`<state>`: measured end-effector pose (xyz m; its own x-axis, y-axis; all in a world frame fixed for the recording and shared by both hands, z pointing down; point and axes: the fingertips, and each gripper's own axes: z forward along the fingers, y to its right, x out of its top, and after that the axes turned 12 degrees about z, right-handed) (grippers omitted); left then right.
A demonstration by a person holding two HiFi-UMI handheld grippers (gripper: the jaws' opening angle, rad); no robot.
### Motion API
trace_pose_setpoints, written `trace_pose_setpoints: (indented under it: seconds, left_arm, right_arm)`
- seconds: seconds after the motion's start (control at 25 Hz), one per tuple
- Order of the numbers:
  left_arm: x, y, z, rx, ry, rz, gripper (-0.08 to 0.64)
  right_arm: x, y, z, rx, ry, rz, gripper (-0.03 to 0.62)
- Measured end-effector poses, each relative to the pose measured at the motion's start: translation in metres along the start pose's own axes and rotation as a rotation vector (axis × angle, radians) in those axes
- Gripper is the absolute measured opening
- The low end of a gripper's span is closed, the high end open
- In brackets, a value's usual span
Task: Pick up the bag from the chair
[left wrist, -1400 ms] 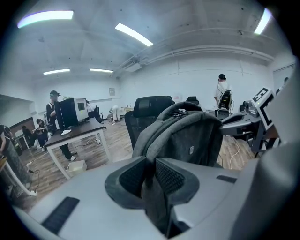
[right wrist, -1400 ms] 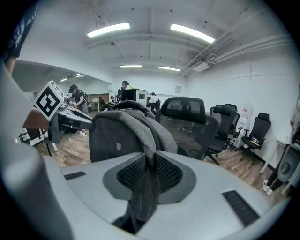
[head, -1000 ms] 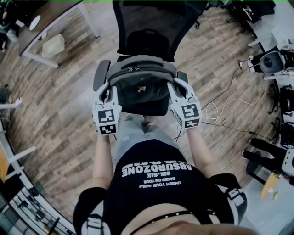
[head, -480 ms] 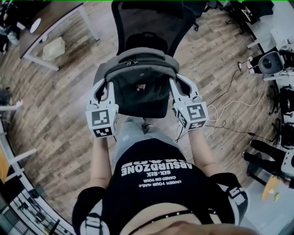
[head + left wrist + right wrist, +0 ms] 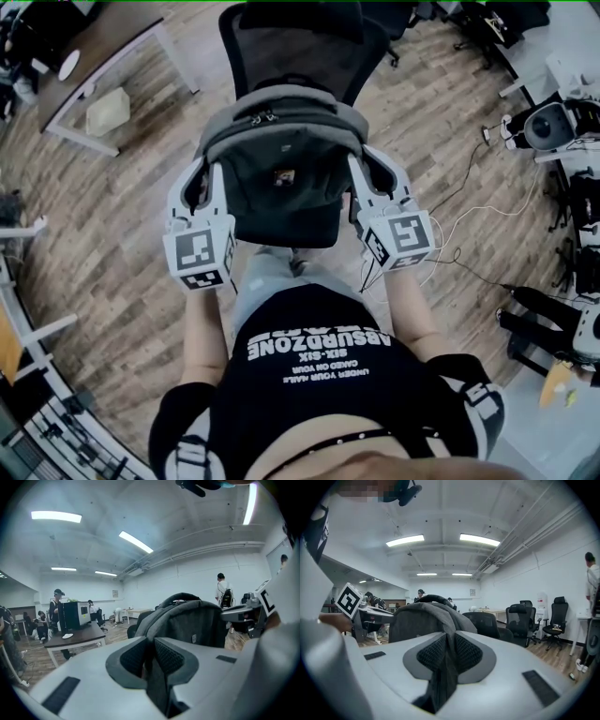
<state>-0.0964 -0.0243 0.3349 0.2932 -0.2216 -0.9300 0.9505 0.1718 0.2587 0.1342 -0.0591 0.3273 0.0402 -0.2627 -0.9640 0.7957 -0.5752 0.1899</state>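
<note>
Head view, looking steeply down: a person stands facing a black mesh office chair (image 5: 292,45) at top ctr of frame, w/ a two-jaw gripper in each hand. A grey backpack-style bag (image 5: 281,159) sits in the ctr of the frame, in front of the chair's backrest and between the two grippers. The left gripper (image 5: 204,173), at ctr left, has its jaws nearly together w/ a fold of the bag's grey fabric pinched between the ribbed pads; they've just closed a touch tighter on it. The right gripper (image 5: 367,173), at ctr right, is likewise clamped narrow on a fold of fabric at the bag's other side, w/ no change in its squeeze. Both gripper views show the cloth running straight into the pads, w/ the bag's bulk rising just beyond. Vs. a sec ago, the bag & both grippers look bigger and sit higher in the frame; the bag now hides the chair's armrests, which showed either side of it before, and it overlaps the lower backrest. That reads as a two-handed lift under way, so the pick-up looks mostly done. Can't tell from here whether the bag's bottom has fully cleared the seat, since the bag covers it. Wood floor all round; a desk (image 5: 103,47) at upper left, loose cables (image 5: 450,225) at ctr right.
</note>
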Motion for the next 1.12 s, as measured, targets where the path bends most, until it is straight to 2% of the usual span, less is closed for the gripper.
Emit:
trace_pose_setpoints:
  seconds: [0.44, 1.12]
  left_arm:
    - [0.015, -0.001, 0.005, -0.015, 0.022, -0.013, 0.064]
    - [0.003, -0.003, 0.021, -0.028, -0.005, -0.027, 0.063]
  right_arm:
    - [0.013, 0.004, -0.001, -0.015, 0.031, 0.014, 0.071]
    - [0.000, 0.010, 0.010, -0.029, -0.016, 0.031, 0.071]
